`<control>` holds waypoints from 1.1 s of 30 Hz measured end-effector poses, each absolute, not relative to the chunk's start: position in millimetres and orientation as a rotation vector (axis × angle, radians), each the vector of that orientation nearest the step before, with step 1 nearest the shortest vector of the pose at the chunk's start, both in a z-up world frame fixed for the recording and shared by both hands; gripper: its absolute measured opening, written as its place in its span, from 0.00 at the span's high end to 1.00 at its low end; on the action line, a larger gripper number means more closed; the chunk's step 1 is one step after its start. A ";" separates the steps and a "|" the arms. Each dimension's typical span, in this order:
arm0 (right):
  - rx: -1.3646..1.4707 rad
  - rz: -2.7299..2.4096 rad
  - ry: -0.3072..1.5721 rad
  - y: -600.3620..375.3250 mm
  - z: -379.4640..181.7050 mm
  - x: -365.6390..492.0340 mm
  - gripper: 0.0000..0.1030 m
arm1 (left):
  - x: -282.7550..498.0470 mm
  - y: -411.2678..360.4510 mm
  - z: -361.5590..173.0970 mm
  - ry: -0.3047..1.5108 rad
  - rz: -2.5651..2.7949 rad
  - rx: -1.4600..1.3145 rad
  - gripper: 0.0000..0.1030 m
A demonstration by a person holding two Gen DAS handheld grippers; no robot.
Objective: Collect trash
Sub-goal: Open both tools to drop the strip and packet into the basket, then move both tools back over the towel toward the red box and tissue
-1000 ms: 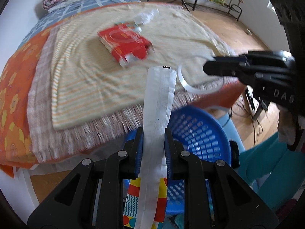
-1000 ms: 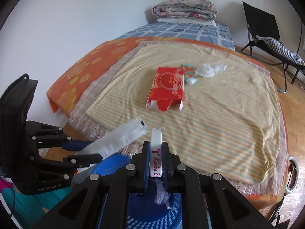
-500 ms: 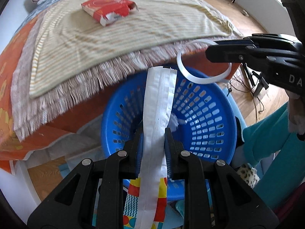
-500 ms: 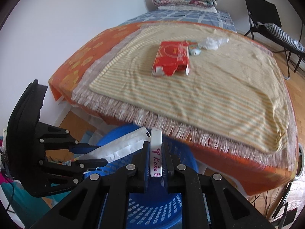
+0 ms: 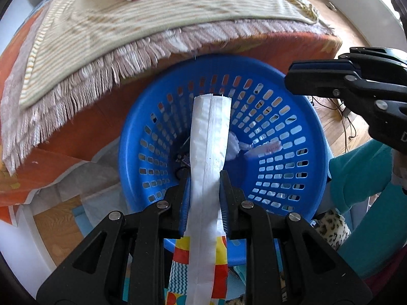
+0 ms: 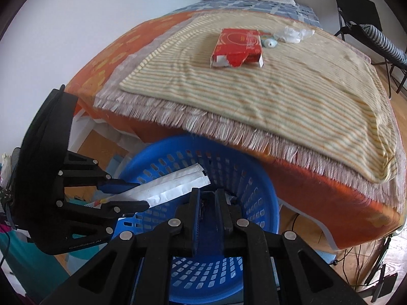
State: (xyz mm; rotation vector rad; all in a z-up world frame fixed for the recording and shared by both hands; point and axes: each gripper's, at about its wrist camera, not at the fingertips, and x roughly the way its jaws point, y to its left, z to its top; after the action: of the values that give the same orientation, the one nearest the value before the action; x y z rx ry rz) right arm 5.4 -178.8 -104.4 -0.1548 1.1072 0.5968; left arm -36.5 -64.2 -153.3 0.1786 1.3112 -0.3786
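- Since a second ago both grippers have come down from bed height to the blue basket (image 5: pixel 300 117), and the white ring that the right gripper (image 6: pixel 207 198) carried is gone from between its fingers; a pale blurred strip with pink marks (image 5: pixel 264 148) now lies inside the basket, beside a crumpled white wad (image 5: pixel 232 147).
- The right gripper's jaws are opening, a narrow gap between them with nothing in it, above the basket's inside.
- The left gripper (image 5: pixel 204 178) is clamped on a long white wrapper (image 5: pixel 211 137), whose free end reaches out over the basket's far wall.
- The basket stands on the floor, tucked against the fringed edge of the striped blanket (image 6: pixel 292 84) on the bed.
- On the blanket lie a torn red box (image 6: pixel 239 45), a small pale blue item (image 6: pixel 269 42) just beside it, and crumpled clear plastic (image 6: pixel 292 33).
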 end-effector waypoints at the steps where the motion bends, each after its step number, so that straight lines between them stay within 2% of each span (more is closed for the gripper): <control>1: -0.152 0.595 1.109 -179.3 -105.0 5.6 0.81 | -36.0 -64.4 -155.2 1.314 -0.378 0.182 0.81; 3: -0.150 0.587 1.107 -180.0 -105.9 6.1 0.74 | -34.0 -65.8 -158.8 1.320 -0.371 0.190 0.78; 5: -0.149 0.580 1.115 -180.7 -107.7 7.2 0.68 | -32.5 -65.9 -162.7 1.322 -0.363 0.188 0.58; 6: -0.147 0.574 1.120 -181.2 -108.9 7.5 0.64 | -31.7 -65.5 -163.5 1.317 -0.358 0.187 0.55; 7: -0.145 0.568 1.121 -181.5 -109.4 7.8 0.57 | -30.7 -64.8 -164.4 1.316 -0.353 0.188 0.54; 8: -0.143 0.564 1.120 -182.1 -109.6 7.7 0.51 | -30.3 -64.1 -165.0 1.317 -0.349 0.188 0.54; 16: -0.140 0.531 1.103 -185.1 -106.8 10.6 0.32 | -27.4 -57.5 -161.6 1.316 -0.333 0.176 0.53; 20: -0.134 0.515 1.093 -187.6 -104.8 13.6 0.23 | -23.4 -55.4 -154.4 1.300 -0.318 0.168 0.43; 25: -0.137 0.490 1.079 -191.0 -102.5 16.9 0.17 | -17.6 -48.7 -149.3 1.288 -0.292 0.136 0.43; 33: -0.158 0.454 1.051 -192.3 -96.1 21.5 0.14 | -9.7 -39.8 -137.1 1.265 -0.273 0.104 0.43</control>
State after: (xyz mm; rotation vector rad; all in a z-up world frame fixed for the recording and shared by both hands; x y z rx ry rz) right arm 21.5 -192.3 -96.1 -0.1577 1.0508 0.4545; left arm -9.7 -39.8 -137.1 0.1043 1.2654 -0.2728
